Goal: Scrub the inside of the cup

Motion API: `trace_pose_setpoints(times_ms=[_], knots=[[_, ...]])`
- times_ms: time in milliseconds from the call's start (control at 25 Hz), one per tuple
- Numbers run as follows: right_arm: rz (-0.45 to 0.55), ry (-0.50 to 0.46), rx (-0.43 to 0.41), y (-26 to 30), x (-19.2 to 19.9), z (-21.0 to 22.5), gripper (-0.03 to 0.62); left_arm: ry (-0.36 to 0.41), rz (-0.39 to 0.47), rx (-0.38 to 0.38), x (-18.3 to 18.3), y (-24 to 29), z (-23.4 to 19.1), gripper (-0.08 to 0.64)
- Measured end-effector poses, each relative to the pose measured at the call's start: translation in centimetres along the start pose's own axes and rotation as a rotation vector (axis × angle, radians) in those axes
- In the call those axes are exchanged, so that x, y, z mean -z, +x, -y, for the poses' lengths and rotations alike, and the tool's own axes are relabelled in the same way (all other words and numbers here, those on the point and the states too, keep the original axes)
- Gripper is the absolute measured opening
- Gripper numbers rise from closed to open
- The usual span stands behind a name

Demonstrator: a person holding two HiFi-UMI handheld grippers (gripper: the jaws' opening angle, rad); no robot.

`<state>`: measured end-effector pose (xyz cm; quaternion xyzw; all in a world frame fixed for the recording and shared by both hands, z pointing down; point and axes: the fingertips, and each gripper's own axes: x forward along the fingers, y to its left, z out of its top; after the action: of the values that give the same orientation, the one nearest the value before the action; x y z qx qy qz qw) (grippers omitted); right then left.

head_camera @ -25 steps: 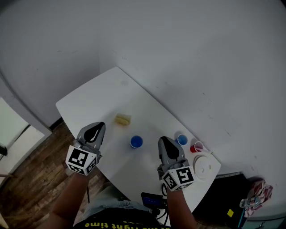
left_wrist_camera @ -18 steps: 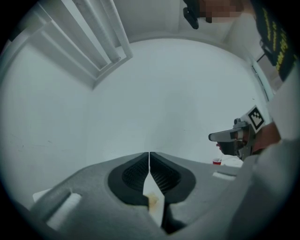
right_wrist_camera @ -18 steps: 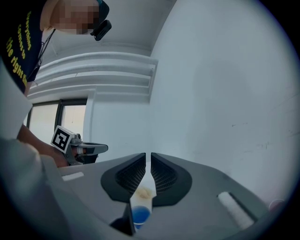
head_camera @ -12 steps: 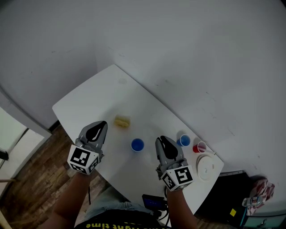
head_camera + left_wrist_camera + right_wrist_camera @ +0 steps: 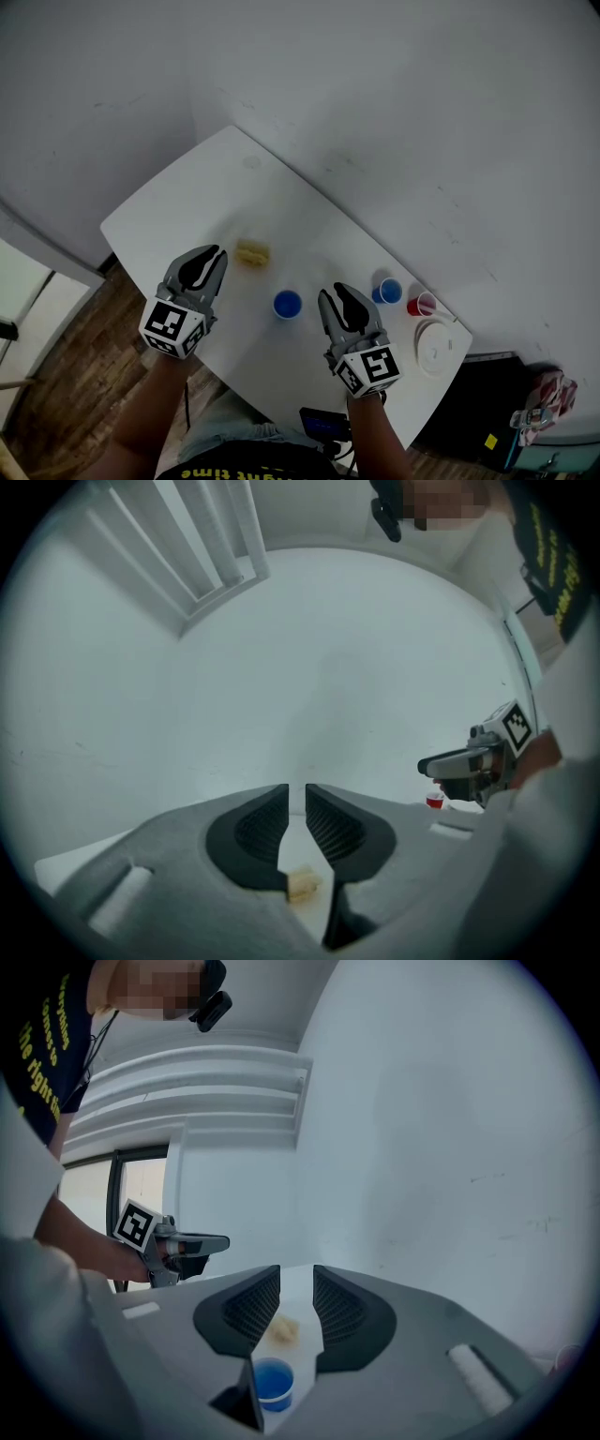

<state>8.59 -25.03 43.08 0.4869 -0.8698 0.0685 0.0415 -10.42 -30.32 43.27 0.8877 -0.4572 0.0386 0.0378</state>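
Left jaws: only a sliver apart on the left gripper (image 5: pixel 296 789). They've just been cracking open and there's nothing between the pads. The rectangular yellow sponge (image 5: pixel 302 883) shows through the gap, lying on the table ahead, untouched.
Right jaws: the right gripper (image 5: pixel 296 1274) is spread a bit wider, has also just been opening, and is empty. The small blue plastic cup (image 5: pixel 273 1382) sits right under the gap in its own view, clear of the pads.
Cup spot: upright on the white tabletop (image 5: pixel 187 206), close to the near long edge, roughly midway along it and between the two grippers.
Sponge spot: further in from that edge, toward the middle of the tabletop, just ahead of the left gripper.
Other stuff: a second blue cup (image 5: pixel 387 292), a small red cup (image 5: pixel 420 305) and a round white plate (image 5: pixel 433 349) bunched at the tabletop's right-hand end.
Risk, cup: imo the right gap looks too narrow to go around the cup. A nudge from a jaw tip could tip it or skid it off the near edge.
Risk, sponge: the left gap also looks too tight, so it'd probably shove the sponge instead of pinching it.
Risk, squeeze: the cup looks thin and light, so clamping hard could buckle it.
Risk, mix-up: with two blue cups out, grabbing the far one would be easy.
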Motion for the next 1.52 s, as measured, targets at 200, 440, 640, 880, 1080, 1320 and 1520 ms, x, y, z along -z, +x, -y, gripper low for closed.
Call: trace_pose_setpoints(times_ms=[200,440,640,880,1080,1320,1520], knots=[[-0.019,-0.009,-0.026,0.8,0.6,0.0,0.155,-0.015,-0.026,0.023,1.2,1.2,-0.2,0.057],[-0.047,-0.026,-0.036,1.1,2.3,0.0,0.189,-0.011,-0.049,0.052,2.7,2.5,-0.3,0.058],[-0.077,-0.031,-0.042,1.5,3.8,-0.4,0.204,-0.010,-0.072,0.063,4.3,3.4,-0.9,0.058],[-0.105,-0.017,-0.055,1.8,5.8,-0.6,0.266,-0.009,-0.111,0.088,6.1,4.4,-1.0,0.097],[-0.142,-0.005,-0.071,1.9,7.6,-1.1,0.291,-0.008,-0.146,0.116,7.8,5.2,-1.1,0.120],[-0.191,0.001,-0.082,2.2,9.5,-1.6,0.316,0.010,-0.191,0.156,9.7,6.1,-1.1,0.149],[-0.228,0.008,-0.093,2.1,11.2,-2.1,0.322,0.003,-0.205,0.174,10.5,6.7,-1.0,0.162]])
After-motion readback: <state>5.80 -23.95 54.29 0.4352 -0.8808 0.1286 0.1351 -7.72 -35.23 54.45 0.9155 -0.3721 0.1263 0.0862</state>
